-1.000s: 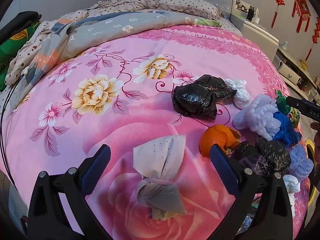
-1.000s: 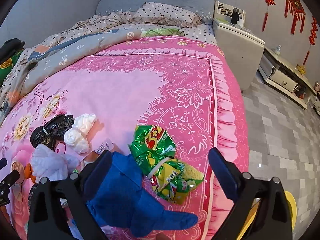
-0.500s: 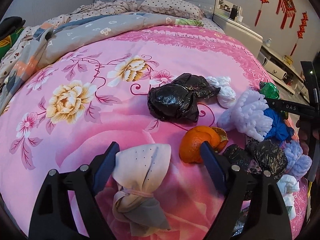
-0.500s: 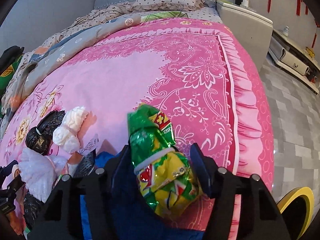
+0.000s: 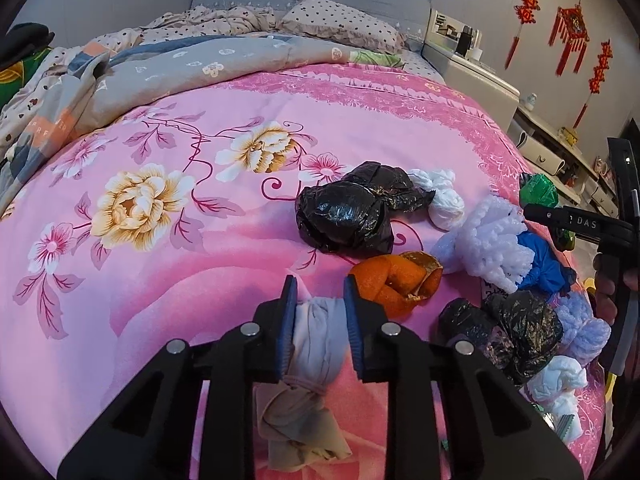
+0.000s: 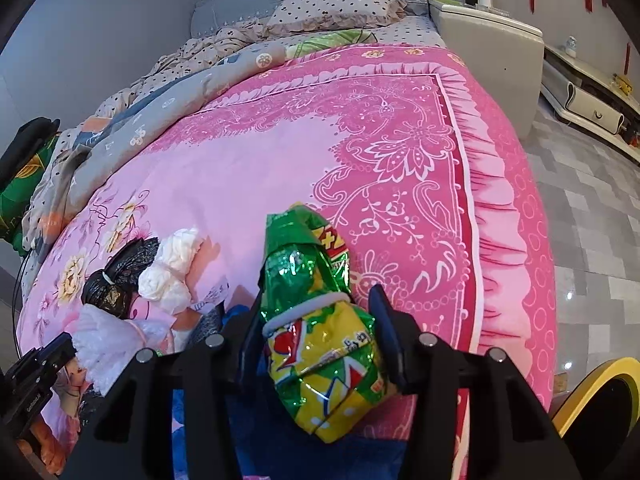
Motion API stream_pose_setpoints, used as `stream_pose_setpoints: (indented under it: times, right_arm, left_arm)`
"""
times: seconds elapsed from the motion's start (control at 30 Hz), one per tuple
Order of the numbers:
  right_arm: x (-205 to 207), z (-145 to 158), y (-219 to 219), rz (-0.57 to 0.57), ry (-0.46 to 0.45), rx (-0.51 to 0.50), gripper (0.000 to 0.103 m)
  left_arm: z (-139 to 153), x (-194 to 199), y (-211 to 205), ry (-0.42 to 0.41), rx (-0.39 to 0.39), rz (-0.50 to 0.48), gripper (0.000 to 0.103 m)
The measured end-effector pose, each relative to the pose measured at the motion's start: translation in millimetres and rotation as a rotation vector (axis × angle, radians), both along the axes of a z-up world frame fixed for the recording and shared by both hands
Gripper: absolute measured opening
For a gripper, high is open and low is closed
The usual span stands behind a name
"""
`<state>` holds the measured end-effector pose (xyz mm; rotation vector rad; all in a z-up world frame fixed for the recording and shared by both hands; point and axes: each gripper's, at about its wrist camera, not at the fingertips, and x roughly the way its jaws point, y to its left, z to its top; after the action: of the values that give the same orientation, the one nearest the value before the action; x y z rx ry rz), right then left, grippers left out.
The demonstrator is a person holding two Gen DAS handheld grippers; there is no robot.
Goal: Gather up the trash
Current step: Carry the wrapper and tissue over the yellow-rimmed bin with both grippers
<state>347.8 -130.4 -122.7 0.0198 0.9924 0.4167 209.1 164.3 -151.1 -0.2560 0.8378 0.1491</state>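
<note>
pink bedspread (image 5: 168, 280): lying under all the trash in both views.
left wrist view, left gripper (image 5: 318, 300): jaws closing, blue pads pressing both sides of the beige cloth bundle (image 5: 316, 344), which is resting on the bedspread, its knotted end trailing back between the arms.
left wrist view, nearby trash: orange peel (image 5: 396, 280) sitting just beside the right-hand pad; black bag (image 5: 344, 216) lying beyond it, with a white wad (image 5: 444, 200) touching its far end.
left wrist view, right edge: white foam net (image 5: 492, 240), blue bag (image 5: 540, 260) and a second black bag (image 5: 512, 332) piling near the bed's edge; the other tool's black finger is showing above them, with part of a hand (image 5: 606, 292).
right wrist view, right gripper (image 6: 316, 322): jaws closing, narrowed onto the green and yellow snack wrapper (image 6: 320, 320), both pads touching its sides; the wrapper is cinched by a pale band and standing tilted over blue plastic (image 6: 280, 420).
right wrist view only: grey floor tiles (image 6: 592, 240), a yellow rim (image 6: 592, 392) at lower right, the bed's frilled border.
left wrist view only: orange peel, cloth bundle, red wall ornaments (image 5: 572, 32).
</note>
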Motion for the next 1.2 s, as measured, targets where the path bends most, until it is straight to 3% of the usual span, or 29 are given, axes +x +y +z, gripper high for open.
stream_pose_setpoints:
  times: [0.23,0.67,1.2]
  right_arm:
    - [-21,25,-5,0.003,-0.026,0.028,0.047]
    - [-75,63,-18,0.016,-0.072,0.057,0.047]
    - [-138,117,-56,0.022,-0.148,0.123,0.046]
  left_arm:
    - [9,-14,3,-0.041,-0.032,0.002,0.008]
    - [27,-48,9,-0.092,-0.055,0.03,0.004]
    - [81,-88,-15,-0.207,-0.072,-0.003,0.004]
